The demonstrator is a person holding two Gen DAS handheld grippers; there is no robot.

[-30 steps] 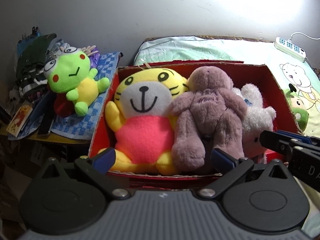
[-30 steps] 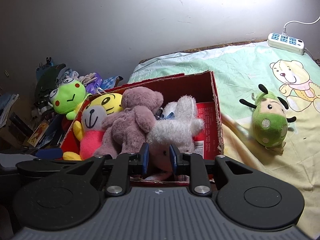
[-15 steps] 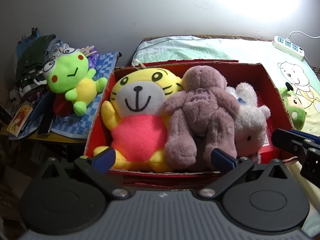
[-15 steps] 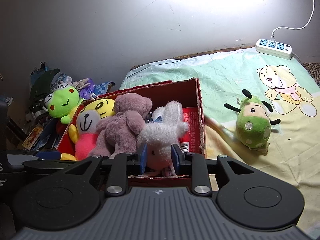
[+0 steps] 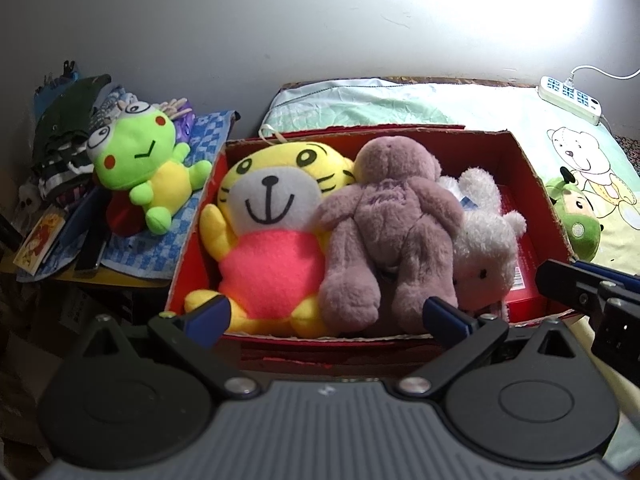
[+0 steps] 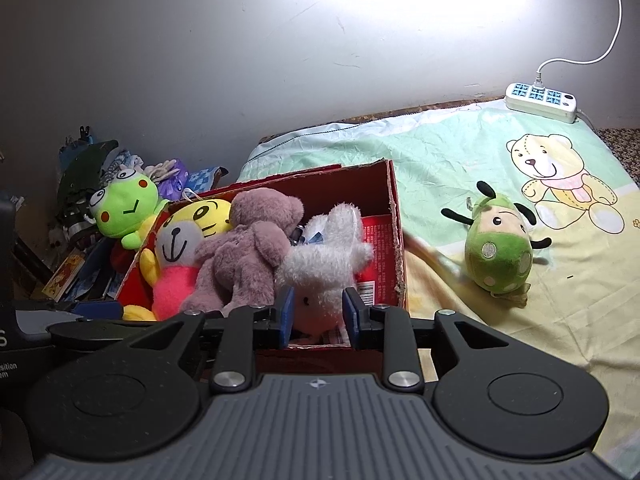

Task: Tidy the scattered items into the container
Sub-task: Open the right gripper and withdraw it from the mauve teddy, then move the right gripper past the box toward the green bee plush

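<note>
Three soft toys lie packed side by side in the red cardboard box (image 5: 532, 184) on the bed: a yellow tiger toy (image 5: 276, 216) at the left, a mauve bear (image 5: 392, 216) face down in the middle, and a white fluffy toy (image 6: 324, 264) at the right end.

A second ago the right tool (image 6: 316, 312) had its blue pads nearly together at the white toy, low in the box. Now its jaws stand a little apart and the tool sits back above the near edge of the box. The white toy's pink face shows in the gap between the pads, but it appears to rest in the box rather than be pinched. This suggests the white toy has just been let go and is now stowed.

The left tool (image 5: 324, 316) has its jaws spread wide, with nothing between them. It hangs over the near edge of the box, in front of the tiger and the bear, much as it did a second ago.

Two toys look to be left outside the box. A green round bug toy (image 6: 498, 252) lies on the bed sheet (image 6: 440, 152) to the right of the box. A green frog toy (image 5: 140, 168) lies on a blue checked cloth (image 5: 132, 252) on a cluttered surface to the left. A white power strip (image 6: 540, 102) rests at the far edge of the bed.
</note>
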